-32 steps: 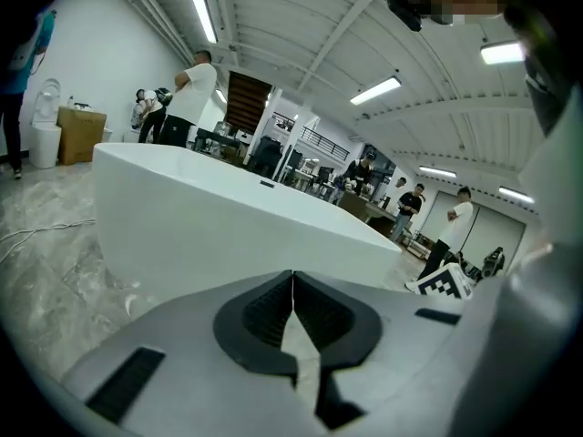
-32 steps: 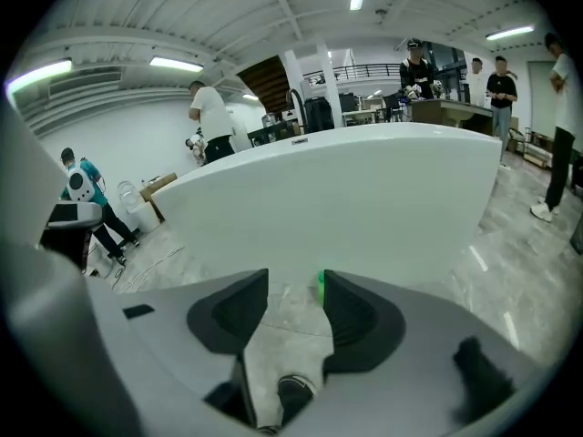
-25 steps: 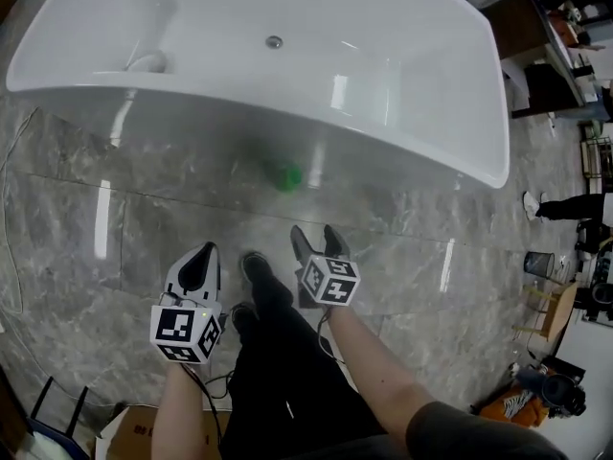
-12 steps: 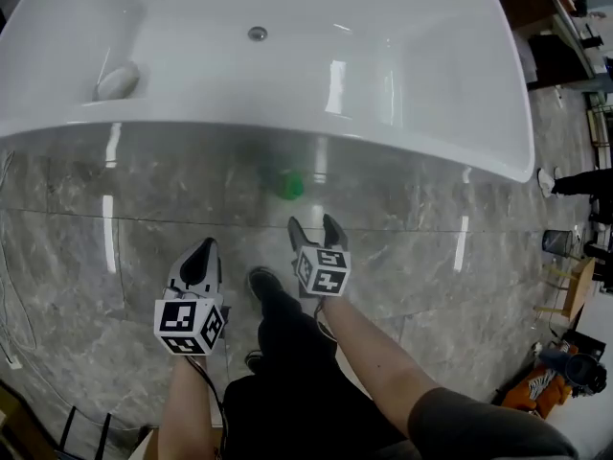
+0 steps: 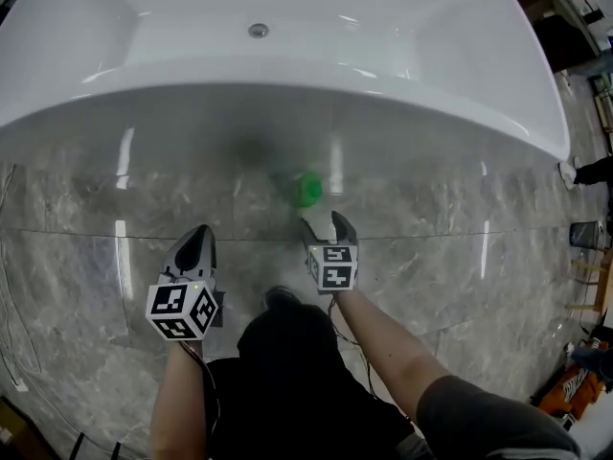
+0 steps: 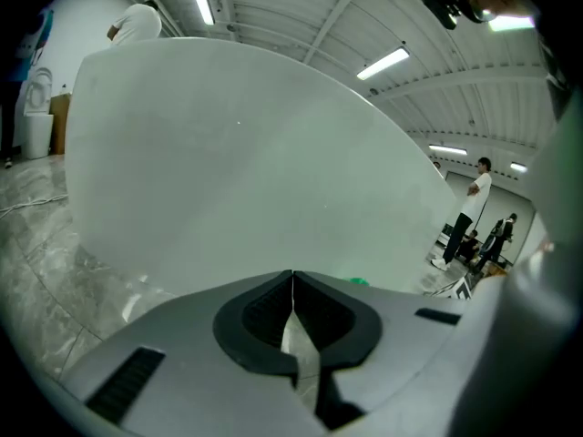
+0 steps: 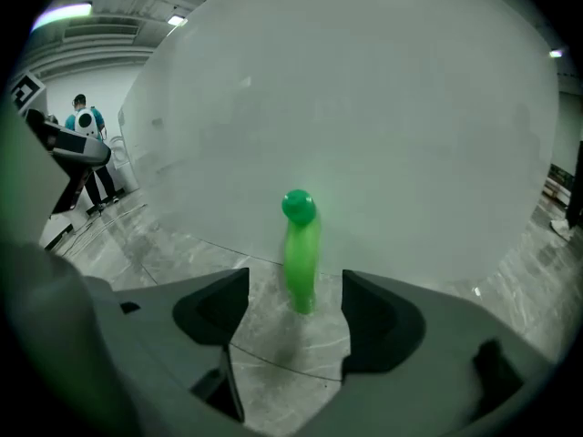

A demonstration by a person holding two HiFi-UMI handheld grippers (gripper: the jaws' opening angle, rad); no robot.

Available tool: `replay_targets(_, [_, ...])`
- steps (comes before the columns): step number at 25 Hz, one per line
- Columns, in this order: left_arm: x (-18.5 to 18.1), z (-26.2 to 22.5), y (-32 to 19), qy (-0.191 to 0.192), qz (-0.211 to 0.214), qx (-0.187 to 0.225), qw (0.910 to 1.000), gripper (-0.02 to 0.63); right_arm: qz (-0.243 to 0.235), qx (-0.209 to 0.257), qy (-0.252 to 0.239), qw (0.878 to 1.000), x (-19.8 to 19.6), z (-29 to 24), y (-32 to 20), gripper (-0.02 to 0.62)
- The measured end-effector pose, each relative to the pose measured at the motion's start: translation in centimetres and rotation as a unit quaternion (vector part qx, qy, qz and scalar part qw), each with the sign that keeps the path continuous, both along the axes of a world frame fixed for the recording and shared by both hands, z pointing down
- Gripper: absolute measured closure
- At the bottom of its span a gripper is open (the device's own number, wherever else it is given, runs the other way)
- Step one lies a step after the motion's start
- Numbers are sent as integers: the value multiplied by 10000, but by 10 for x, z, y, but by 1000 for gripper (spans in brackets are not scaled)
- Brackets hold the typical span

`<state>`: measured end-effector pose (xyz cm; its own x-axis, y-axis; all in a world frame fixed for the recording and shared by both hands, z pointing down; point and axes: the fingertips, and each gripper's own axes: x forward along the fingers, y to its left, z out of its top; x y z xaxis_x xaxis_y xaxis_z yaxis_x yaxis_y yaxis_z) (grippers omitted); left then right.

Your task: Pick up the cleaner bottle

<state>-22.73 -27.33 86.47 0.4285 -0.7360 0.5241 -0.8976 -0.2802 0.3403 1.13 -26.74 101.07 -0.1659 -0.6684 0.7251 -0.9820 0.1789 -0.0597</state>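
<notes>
**Right gripper** (image 5: 324,222): jaws wide apart, nothing clamped; both tips point at the tub wall. Marker cube (image 5: 334,266) on its back.

**Left gripper** (image 5: 197,234): jaws closed tip to tip, nothing between them. Held level with the right gripper, well to its left; marker cube (image 5: 182,310) behind.

**Cleaner bottle** (image 7: 301,253): green, slim, round-capped, upright on the floor. Stands just ahead of the right gripper's gap and in line with it, touching neither jaw; motion-blurred.

**Floor** (image 5: 77,218): grey veined marble tile, glossy, with light streaks.

**Bathtub** (image 5: 287,94): white, freestanding, curved outer wall directly behind the bottle; drain (image 5: 258,31) in its basin.

**Background**: bystanders (image 6: 474,203) standing far off, seen in both gripper views.
</notes>
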Motion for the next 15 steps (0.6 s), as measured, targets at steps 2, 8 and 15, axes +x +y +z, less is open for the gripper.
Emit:
replay_targets(2, [-4, 17, -7, -11, -2, 45, 10000, 592, 25, 88, -16, 10000, -2, 18, -3, 278])
replay_targets(8, [-22, 58, -36, -84, -30, 399, 9992, 592, 125, 555, -40, 9984, -15, 65, -34, 279])
replay_targets(15, [-36, 98, -46, -146, -57, 500, 9986, 592, 425, 851, -43, 9955, -14, 109, -60, 281])
